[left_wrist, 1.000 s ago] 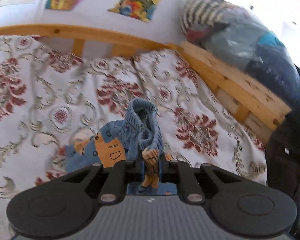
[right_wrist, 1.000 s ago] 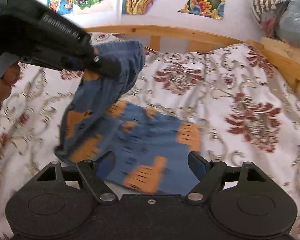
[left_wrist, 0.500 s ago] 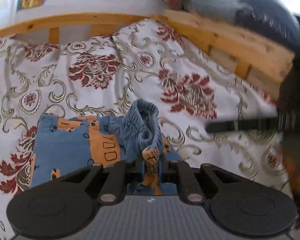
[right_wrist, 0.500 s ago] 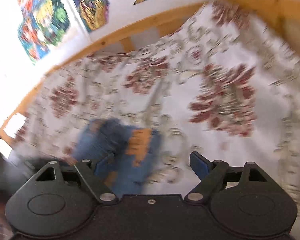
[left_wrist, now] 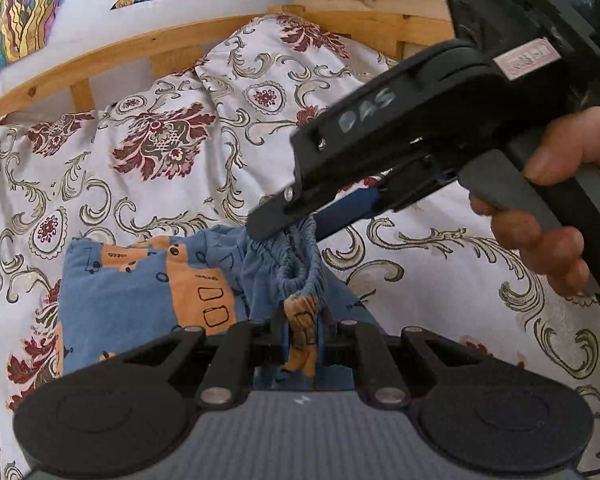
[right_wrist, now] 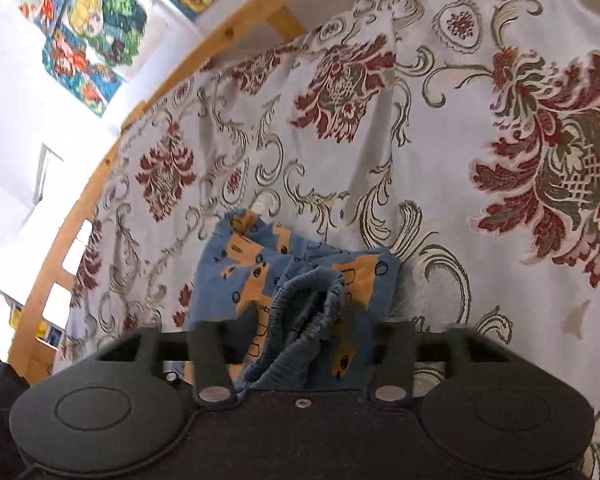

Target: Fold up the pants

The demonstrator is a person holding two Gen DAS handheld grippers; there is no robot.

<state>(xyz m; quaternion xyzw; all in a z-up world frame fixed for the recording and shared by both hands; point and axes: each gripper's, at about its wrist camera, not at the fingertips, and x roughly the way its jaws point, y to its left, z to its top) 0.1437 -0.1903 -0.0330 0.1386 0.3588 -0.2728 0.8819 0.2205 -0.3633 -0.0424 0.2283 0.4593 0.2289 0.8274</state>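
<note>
Left wrist view: the left hand-held gripper is pinched tight on a bunched bit of the pants, orange-and-blue cloth squeezed between the jaws, same grip as a sec ago. Big change: the right hand-held gripper has swung in from the side, a hand on its handle, and its tips now sit at the gathered elastic waistband. A sec ago it hung wide open over the flat part of the garment; now the jaws are closing w/ the waistband ruffle between them. Right wrist view confirms: waistband folds fill the gap between the fingers, whether the pads press yet, can't tell. Rest of the pants lies crumpled on the floral bedspread, near the wooden bed frame, partly doubled over. Reading it: both ends of the waistband are about to be held, which sets up a lift and shake-out, prob. before a clean fold. Fold itself not done yet.
</note>
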